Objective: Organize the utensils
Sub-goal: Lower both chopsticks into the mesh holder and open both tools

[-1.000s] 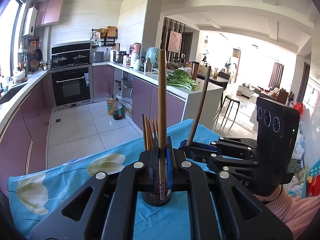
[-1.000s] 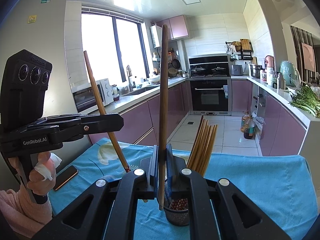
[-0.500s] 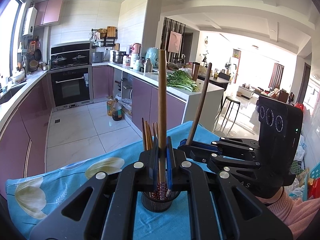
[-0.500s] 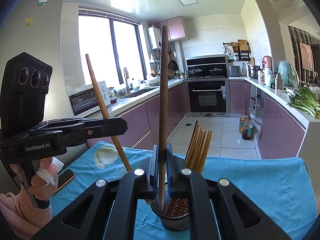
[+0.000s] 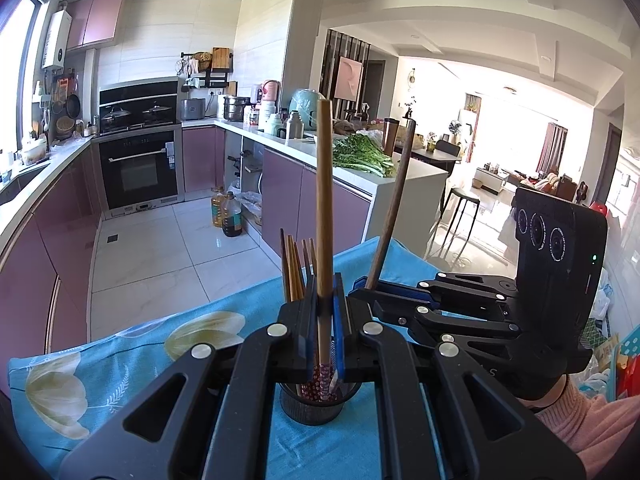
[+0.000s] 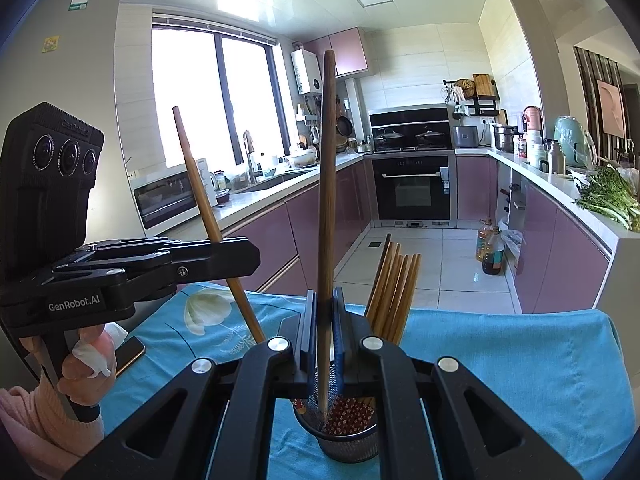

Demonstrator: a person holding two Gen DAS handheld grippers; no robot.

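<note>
While both grippers' jaws clamp one chopstick each, left (image 5: 325, 312) and right (image 6: 325, 312), the holder (image 6: 348, 440) base stays hidden

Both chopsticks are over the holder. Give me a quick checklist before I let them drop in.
1. Left gripper shut on its chopstick: ok.
2. Right gripper shut on its chopstick: ok.
3. Left chopstick tip inside the holder rim: ok, it appears just inside.
4. Right chopstick tip inside the rim: ok, as the right wrist view shows it.
5. Room among the chopsticks already in the holder: ok, they lean to the far side.
6. Holder upright on the blue cloth: ok.
</note>
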